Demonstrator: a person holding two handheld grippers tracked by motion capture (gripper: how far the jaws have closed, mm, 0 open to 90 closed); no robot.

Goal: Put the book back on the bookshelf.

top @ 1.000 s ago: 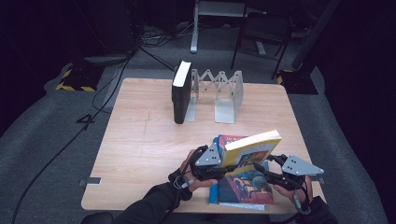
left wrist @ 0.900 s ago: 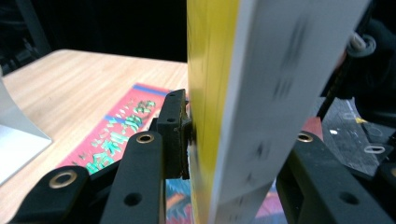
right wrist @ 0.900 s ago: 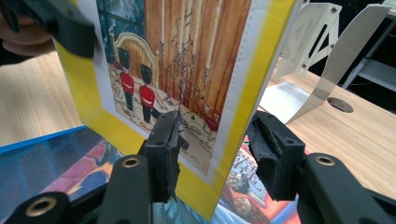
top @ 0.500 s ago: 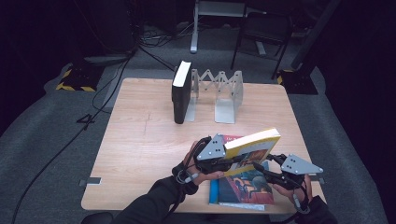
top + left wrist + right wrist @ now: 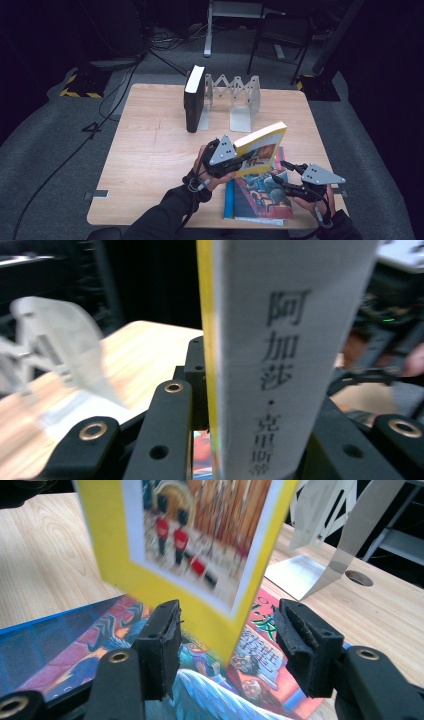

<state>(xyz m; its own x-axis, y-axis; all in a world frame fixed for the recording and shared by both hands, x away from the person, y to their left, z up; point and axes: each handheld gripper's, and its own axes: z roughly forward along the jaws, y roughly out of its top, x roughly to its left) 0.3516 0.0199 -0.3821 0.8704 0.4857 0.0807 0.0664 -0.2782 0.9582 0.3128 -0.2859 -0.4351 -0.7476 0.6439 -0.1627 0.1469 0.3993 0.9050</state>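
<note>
The high view is dim at its edges, the bench [image 5: 150, 150] lit evenly from above, shadows faint; in the left gripper view the metal rack [image 5: 55, 350] is smeared by blur; in the right gripper view the yellow book [image 5: 185, 540] is soft.

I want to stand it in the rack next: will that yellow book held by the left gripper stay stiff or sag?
The yellow book looks thick, its page block a solid slab in the left gripper, so it probably stays stiff. Clamped at one end, tilted, it may pivot. The glossy cover might slip.
</note>
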